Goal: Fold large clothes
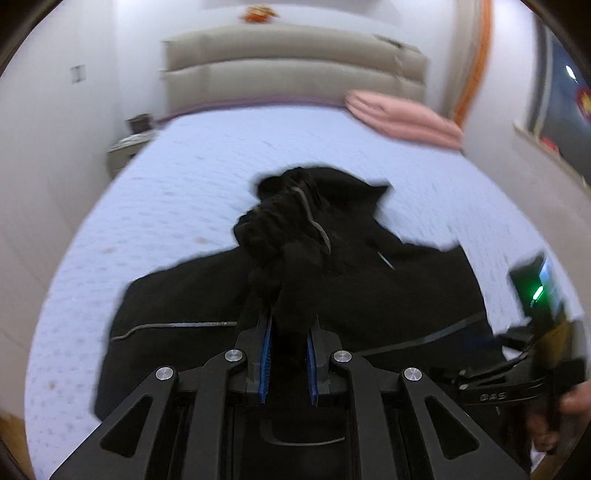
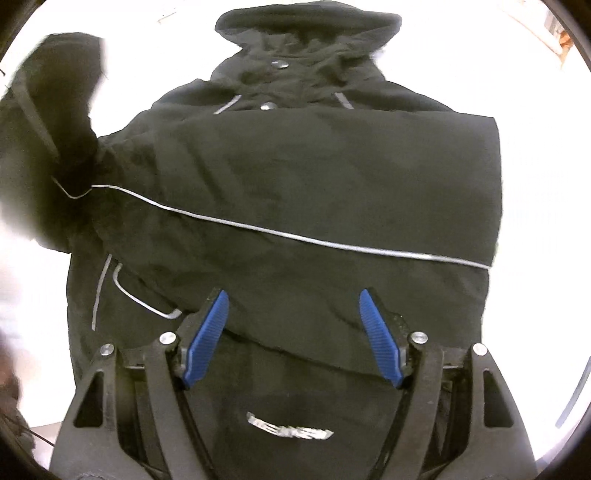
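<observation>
A black hooded jacket (image 2: 314,177) with thin grey piping lies spread flat on the pale bed (image 1: 221,166), its hood (image 2: 306,33) at the far end. My left gripper (image 1: 291,317) is shut on a bunched black sleeve (image 1: 284,229), which is held up above the jacket body. In the right wrist view the same raised sleeve (image 2: 55,110) shows as a blur at the left. My right gripper (image 2: 292,293) hovers open over the jacket's lower half, with nothing between its blue pads (image 2: 207,332). Its housing with a green light (image 1: 535,291) shows at the right edge.
A padded beige headboard (image 1: 295,62) stands at the far end of the bed, with a folded pink blanket (image 1: 402,118) at its right corner. A small nightstand (image 1: 129,144) sits by the left wall. A person's hand (image 1: 572,406) holds the right gripper.
</observation>
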`<state>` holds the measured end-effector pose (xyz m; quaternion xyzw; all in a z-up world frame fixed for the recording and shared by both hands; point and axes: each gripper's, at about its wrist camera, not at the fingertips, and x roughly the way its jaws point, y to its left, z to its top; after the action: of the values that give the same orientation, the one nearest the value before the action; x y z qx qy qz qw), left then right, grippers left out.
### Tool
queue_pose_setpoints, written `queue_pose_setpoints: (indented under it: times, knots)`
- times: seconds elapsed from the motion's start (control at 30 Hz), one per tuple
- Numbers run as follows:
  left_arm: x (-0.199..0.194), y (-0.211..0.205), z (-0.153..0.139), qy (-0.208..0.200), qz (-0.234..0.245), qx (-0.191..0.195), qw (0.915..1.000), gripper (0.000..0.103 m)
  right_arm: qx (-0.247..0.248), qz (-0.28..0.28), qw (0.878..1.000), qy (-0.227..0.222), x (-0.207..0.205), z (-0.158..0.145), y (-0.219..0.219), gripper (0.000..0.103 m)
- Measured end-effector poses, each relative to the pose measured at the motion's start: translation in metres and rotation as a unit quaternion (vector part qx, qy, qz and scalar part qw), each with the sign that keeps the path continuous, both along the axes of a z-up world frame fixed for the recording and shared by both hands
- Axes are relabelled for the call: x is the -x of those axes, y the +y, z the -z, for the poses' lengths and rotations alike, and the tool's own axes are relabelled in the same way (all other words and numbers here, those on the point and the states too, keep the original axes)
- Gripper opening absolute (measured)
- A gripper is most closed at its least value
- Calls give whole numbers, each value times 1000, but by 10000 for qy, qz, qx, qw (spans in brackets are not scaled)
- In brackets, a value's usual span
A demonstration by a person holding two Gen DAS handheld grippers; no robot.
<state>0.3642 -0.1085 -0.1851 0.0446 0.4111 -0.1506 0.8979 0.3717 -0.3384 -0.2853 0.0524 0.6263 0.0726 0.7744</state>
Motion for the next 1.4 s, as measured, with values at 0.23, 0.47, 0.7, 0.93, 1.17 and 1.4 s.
queue_pose_setpoints:
  times: [0.23,0.47,0.7,0.93,1.17,1.4]
  knots:
    - [5,-75,93,783,655,-686,9924,39,48,258,9995,164,10,6,-50,71]
    - [26,-77,92,1419,1020,-403,9838,64,-955,340,9948,58,-13,-4,-52,73]
    - [32,-49,74,1453,711,-540,9853,65,-1644,73,9863,57,-45,3,3,74]
    - [19,-5,62,1257,119,-742,9892,65,-2077,384,9765,424,-72,43,21,67]
    - [-7,32,42,954,-524,-762,9911,64,-1723,57,9850,111,-62,19,40,23]
    - [-24,41,29,829,-513,-564,9936,65,-741,225,9928,-910,-29,-73,-6,21]
